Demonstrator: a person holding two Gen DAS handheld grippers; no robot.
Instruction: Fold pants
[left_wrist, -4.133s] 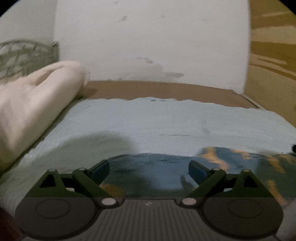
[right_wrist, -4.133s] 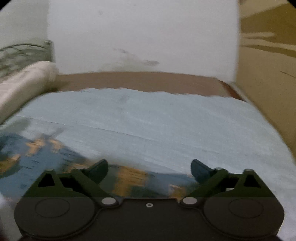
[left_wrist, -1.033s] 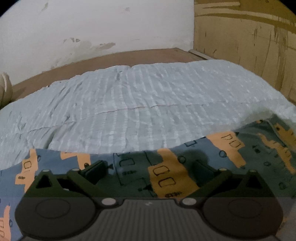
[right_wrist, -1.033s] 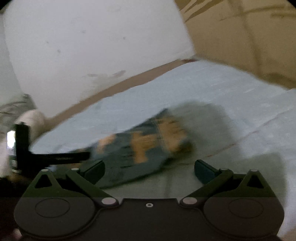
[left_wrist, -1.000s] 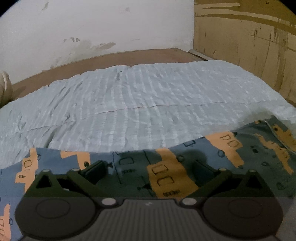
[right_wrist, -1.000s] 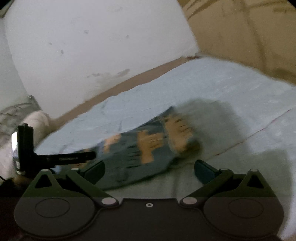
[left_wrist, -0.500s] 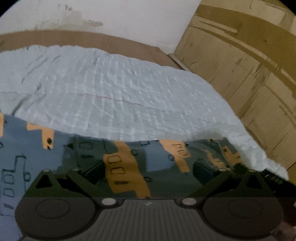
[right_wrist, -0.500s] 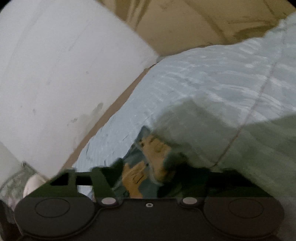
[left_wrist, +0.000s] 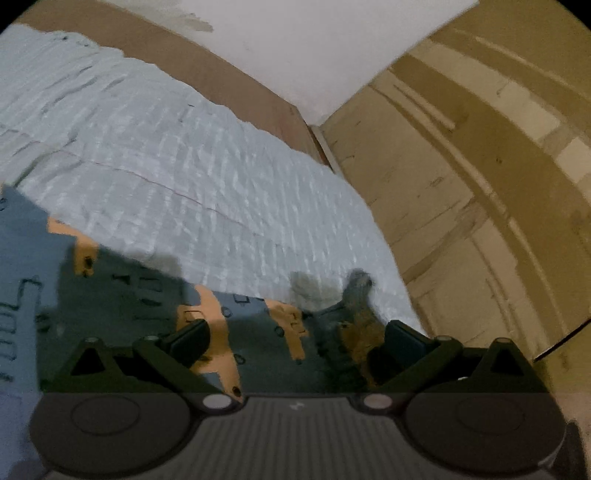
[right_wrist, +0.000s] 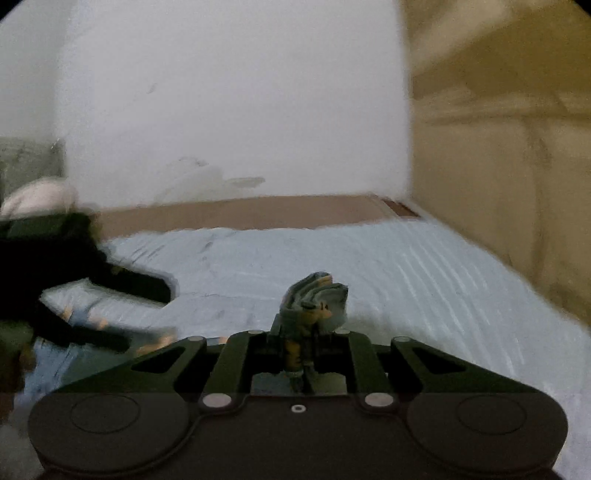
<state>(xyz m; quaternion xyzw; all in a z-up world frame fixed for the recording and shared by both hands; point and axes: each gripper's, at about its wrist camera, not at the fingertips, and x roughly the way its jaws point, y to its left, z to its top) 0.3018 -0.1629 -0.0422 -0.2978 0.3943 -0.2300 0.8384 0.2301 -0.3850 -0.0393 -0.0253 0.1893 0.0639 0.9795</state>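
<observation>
Pants (left_wrist: 155, 302) lie spread on the bed (left_wrist: 207, 162), not yet folded. The right claw (right_wrist: 301, 354) pinches a bunched edge; the left claw (left_wrist: 295, 336) gapes wide over them.

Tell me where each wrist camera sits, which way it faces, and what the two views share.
Left wrist: behind the open left gripper, angled down over the patterned pants toward the bed's far corner and wooden panel.
Right wrist: behind the right gripper, shut on a pants bunch, facing the white wall; the left gripper shows blurred at left.
Shared: pants, blue bedsheet, wall, panel.
</observation>
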